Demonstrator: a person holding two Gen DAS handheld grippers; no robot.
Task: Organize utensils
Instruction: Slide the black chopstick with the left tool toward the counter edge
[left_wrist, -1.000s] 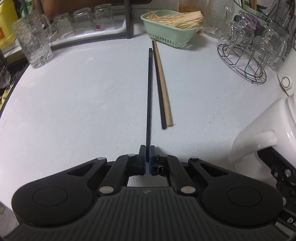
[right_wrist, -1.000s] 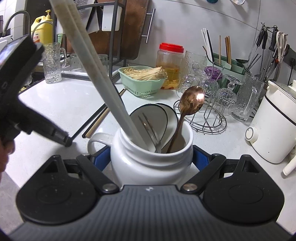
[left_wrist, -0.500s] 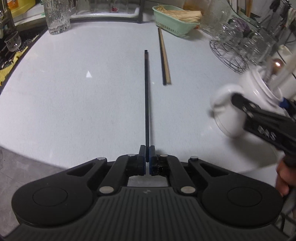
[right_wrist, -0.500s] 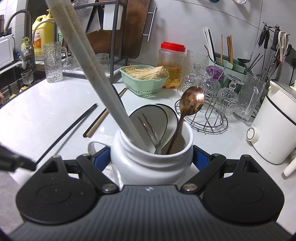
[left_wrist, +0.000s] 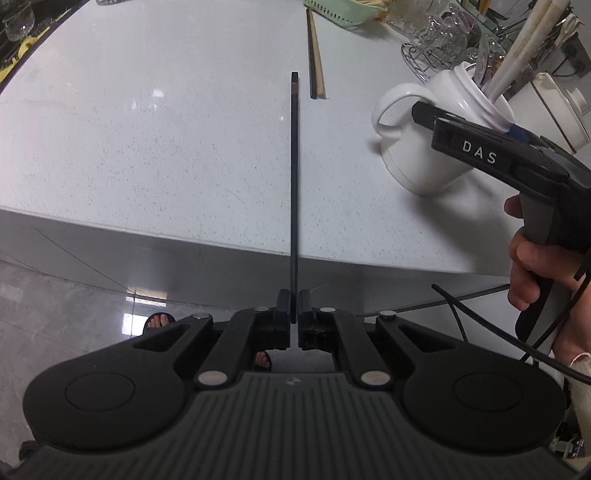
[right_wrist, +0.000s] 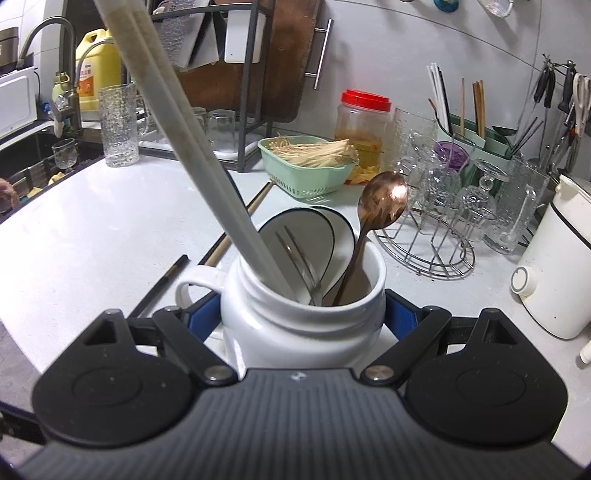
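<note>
Left view: gripper (left_wrist: 294, 312) pinched tight on a black chopstick (left_wrist: 294, 192), held way out at its end, so it could swing or slip.

Right view: gripper (right_wrist: 303, 317) clamped around the jug (right_wrist: 295, 328); its crowded mouth could deflect the tip.

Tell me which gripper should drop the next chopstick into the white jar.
Left. The left gripper is already shut on the black chopstick, lifted over the counter edge. The right gripper is clamped around the white jar, steadying it, so it probably can't pick anything up.
</note>
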